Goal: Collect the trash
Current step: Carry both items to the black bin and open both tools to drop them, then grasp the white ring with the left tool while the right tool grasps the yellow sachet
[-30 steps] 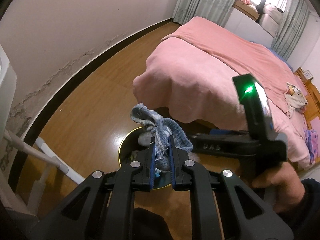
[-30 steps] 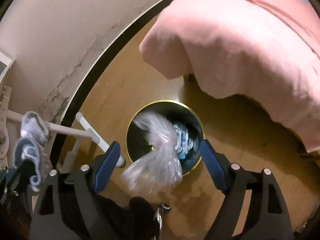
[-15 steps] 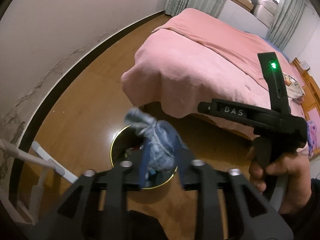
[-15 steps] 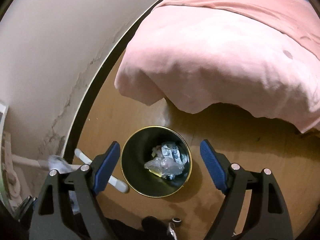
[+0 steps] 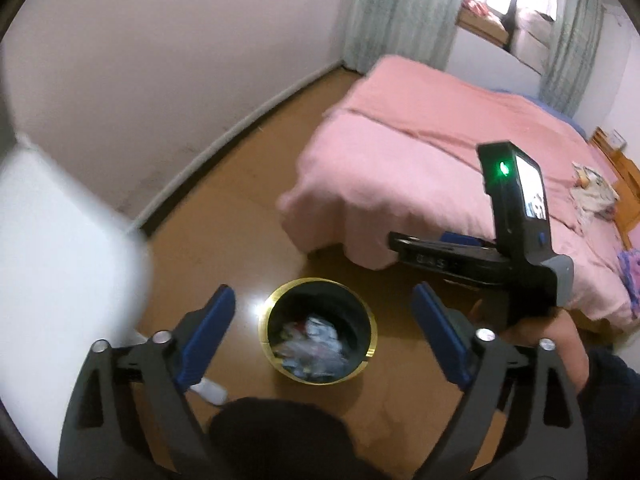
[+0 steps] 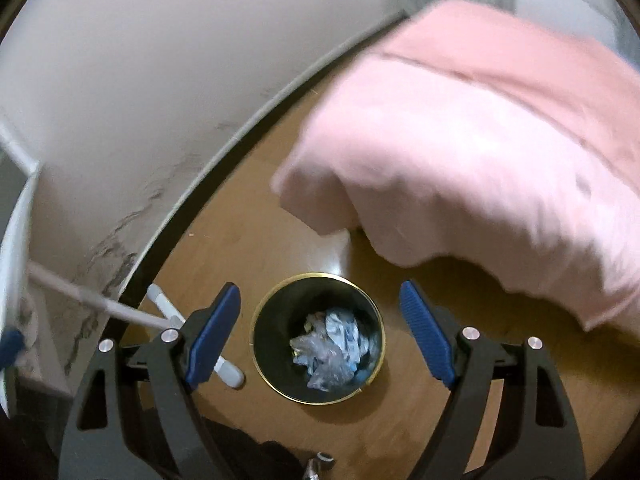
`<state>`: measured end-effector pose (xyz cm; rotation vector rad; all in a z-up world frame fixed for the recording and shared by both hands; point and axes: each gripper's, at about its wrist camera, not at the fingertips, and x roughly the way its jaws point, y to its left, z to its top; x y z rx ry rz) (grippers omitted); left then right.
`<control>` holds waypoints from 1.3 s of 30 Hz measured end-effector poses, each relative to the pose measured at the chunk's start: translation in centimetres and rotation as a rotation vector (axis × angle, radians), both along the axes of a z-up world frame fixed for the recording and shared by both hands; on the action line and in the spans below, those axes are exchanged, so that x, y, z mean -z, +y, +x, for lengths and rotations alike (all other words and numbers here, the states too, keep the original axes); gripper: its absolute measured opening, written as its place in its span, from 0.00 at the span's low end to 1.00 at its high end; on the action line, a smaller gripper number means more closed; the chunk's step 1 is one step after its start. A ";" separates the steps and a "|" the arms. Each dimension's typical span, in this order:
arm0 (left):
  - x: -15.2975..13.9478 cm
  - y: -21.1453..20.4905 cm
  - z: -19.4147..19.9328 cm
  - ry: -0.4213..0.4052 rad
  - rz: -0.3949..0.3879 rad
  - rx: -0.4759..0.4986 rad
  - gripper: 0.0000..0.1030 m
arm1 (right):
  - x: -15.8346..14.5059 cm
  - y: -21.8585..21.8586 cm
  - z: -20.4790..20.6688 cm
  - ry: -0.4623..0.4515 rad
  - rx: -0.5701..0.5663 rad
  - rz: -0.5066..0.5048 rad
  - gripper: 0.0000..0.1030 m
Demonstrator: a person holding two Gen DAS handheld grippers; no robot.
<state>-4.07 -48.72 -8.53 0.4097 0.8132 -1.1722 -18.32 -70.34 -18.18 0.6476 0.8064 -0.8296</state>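
Both your grippers hang over the bin (image 6: 318, 338) with nothing in them: left gripper (image 5: 322, 334) jaws wide, right gripper (image 6: 320, 334) jaws wide. The trash (image 6: 334, 350) sits inside the bin, a crumpled clear-plastic piece and something blue-and-white on top, so I'd judge the drop step is done for both hands

Bin stands on the wood floor (image 6: 248, 240) just off the corner of the bed (image 6: 480, 168), near the wall

Next move, as I read it: lift away and go find more trash. That needs you to swing the cameras off the bin and scan the floor and bed. The small pale things at the far side of the bed (image 5: 594, 188) might be candidates, but they are too small and distorted to call

Hard to make out:
- both views are motion-blurred, so the items in the bin can't be counted or identified
- bin depth and fill level unclear from straight above
- white blur (image 5: 60, 248) blocks the left of the left view, can't tell what it is
- white pole thing (image 6: 160, 312) by the wall is half behind your right jaw; its lower end lies near the bin, contact unclear
- dark mass at the bottom of both views hides the floor nearest you
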 end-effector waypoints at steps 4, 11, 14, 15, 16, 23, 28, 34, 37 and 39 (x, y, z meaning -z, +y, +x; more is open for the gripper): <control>-4.7 7.8 3.7 -0.061 -0.073 -0.124 0.92 | -5.5 5.1 3.2 -0.073 -0.200 -0.084 0.77; -7.3 26.0 14.0 -0.147 -0.048 -0.500 0.93 | -12.4 19.3 14.0 -0.179 -0.678 -0.185 0.77; -7.2 33.5 17.4 -0.165 -0.016 -0.668 0.93 | -13.5 26.2 20.5 -0.210 -0.919 -0.167 0.77; -7.0 35.8 18.4 -0.158 -0.009 -0.721 0.93 | -13.7 28.4 22.7 -0.207 -0.991 -0.168 0.77; -6.9 37.7 19.0 -0.148 -0.007 -0.761 0.93 | -13.7 30.5 25.0 -0.202 -1.057 -0.183 0.77; -4.7 47.8 22.7 -0.067 0.009 -0.951 0.93 | -11.7 38.4 39.4 -0.100 -1.293 -0.192 0.77; -3.9 48.9 23.9 -0.053 0.026 -0.971 0.93 | -8.7 38.6 46.6 -0.012 -1.279 -0.143 0.77; -3.7 48.7 27.1 -0.031 0.023 -0.981 0.93 | -7.9 39.8 48.1 0.014 -1.289 -0.210 0.72; -3.3 48.3 29.0 -0.010 0.015 -0.991 0.93 | -8.0 40.4 47.7 0.006 -1.299 -0.226 0.42; -3.6 47.3 30.4 -0.011 0.020 -0.998 0.93 | -8.2 40.8 47.1 0.010 -1.303 -0.206 0.32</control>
